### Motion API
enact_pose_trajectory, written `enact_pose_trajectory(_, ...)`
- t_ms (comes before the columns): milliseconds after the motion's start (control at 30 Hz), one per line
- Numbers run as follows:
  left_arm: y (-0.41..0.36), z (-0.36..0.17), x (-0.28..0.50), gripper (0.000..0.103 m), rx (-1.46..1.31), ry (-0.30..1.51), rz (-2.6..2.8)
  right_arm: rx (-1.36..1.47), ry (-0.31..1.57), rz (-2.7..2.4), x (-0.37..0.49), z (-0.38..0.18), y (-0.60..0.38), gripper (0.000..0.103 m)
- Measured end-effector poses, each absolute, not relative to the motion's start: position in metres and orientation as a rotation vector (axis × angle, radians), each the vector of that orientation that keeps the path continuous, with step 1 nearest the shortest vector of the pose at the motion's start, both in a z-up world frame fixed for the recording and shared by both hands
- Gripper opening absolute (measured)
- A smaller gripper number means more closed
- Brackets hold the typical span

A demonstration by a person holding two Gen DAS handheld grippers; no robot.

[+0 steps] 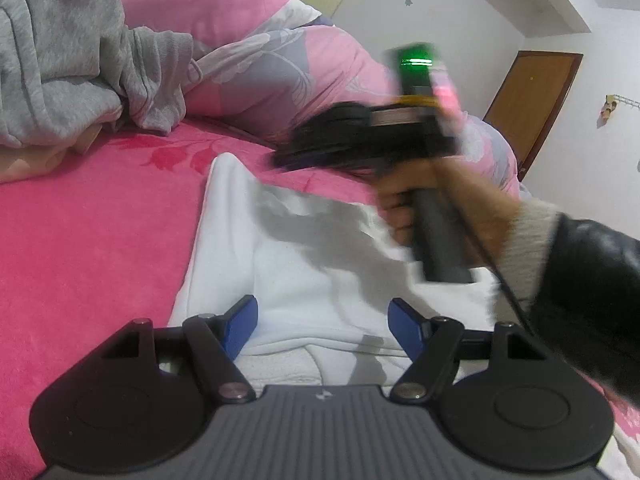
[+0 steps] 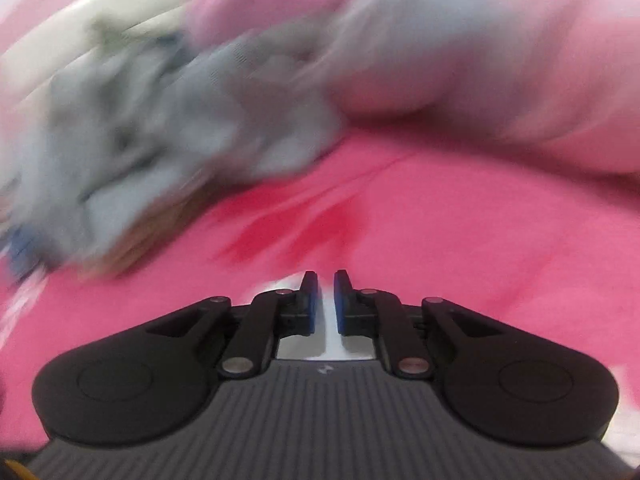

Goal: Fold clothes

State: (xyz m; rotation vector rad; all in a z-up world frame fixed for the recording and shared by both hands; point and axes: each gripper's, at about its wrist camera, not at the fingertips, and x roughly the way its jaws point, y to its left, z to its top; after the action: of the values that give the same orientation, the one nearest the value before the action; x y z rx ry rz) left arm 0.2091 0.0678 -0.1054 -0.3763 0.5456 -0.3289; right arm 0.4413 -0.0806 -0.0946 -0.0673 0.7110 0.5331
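Observation:
A white garment [image 1: 304,248] lies spread on the pink bed sheet [image 1: 80,240]. My left gripper [image 1: 322,316] stands open low over its near hem, with one blue pad to each side of the cloth. My right gripper [image 1: 280,158], blurred and held by a hand [image 1: 396,208], hovers over the garment's far edge and points left. In the right wrist view the right gripper [image 2: 326,280] shows its pads a narrow gap apart. White cloth [image 2: 326,332] shows below them, and nothing looks pinched. A crumpled grey garment [image 1: 60,60] lies at the back left.
A pink and grey flowered duvet [image 1: 280,68] is bunched along the back of the bed. The grey garment [image 2: 160,120] appears blurred ahead of the right gripper. A brown door [image 1: 532,96] stands in the white wall at the right.

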Motion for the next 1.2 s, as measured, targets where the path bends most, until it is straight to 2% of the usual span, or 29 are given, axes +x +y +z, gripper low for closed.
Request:
enact_pose_trajectory(167, 0.068, -0.105, 0.209, 0.073, -0.377, 0.548, -0.329, -0.015, 0.613, 0.332, 0.383, -0.043, -0.193, 0.01)
enact_pose_trajectory(267, 0.067, -0.104, 0.21, 0.073, -0.371, 0.55, -0.327, -0.069, 0.612, 0.276, 0.329, -0.037, -0.247, 0.011)
enact_pose_trajectory(367, 0.066, -0.103, 0.21, 0.075, -0.364, 0.551, -0.329, -0.087, 0.671, 0.293, 0.282, -0.054, -0.276, 0.011)
enact_pose_trajectory(533, 0.067, -0.104, 0.211, 0.076, -0.372, 0.551, -0.336, -0.031, 0.743, 0.208, 0.247, -0.122, -0.303, 0.008)
enact_pose_trajectory(567, 0.067, -0.104, 0.211, 0.076, -0.372, 0.55, -0.337, 0.003, 0.715, 0.17, 0.241, -0.128, -0.319, 0.0)
enact_pose_trajectory(633, 0.067, -0.104, 0.211, 0.077, -0.371, 0.552, -0.337, 0.228, 0.675, 0.104, 0.231, -0.125, -0.361, 0.0)
enact_pose_trajectory(700, 0.065, -0.103, 0.212, 0.078, -0.364, 0.555, -0.337, 0.257, 0.643, -0.017, 0.215, -0.109, -0.382, 0.005)
enact_pose_trajectory(867, 0.057, -0.099, 0.211, 0.079, -0.316, 0.566, -0.318, 0.285, 0.561, -0.072, 0.139, -0.063, -0.388, 0.005)
enact_pose_trajectory(1067, 0.04, -0.064, 0.19, 0.079, -0.199, 0.563, -0.278, 0.228, 0.539, -0.025, 0.034, -0.045, -0.347, 0.005)
enact_pose_trajectory(1133, 0.035, -0.047, 0.176, 0.082, -0.159, 0.546, -0.271, 0.19, 0.552, 0.006, 0.012, -0.049, -0.33, 0.006)
enact_pose_trajectory(1200, 0.023, -0.035, 0.154, 0.093, -0.091, 0.553, -0.298, 0.152, 0.565, 0.036, -0.01, -0.053, -0.313, 0.006)
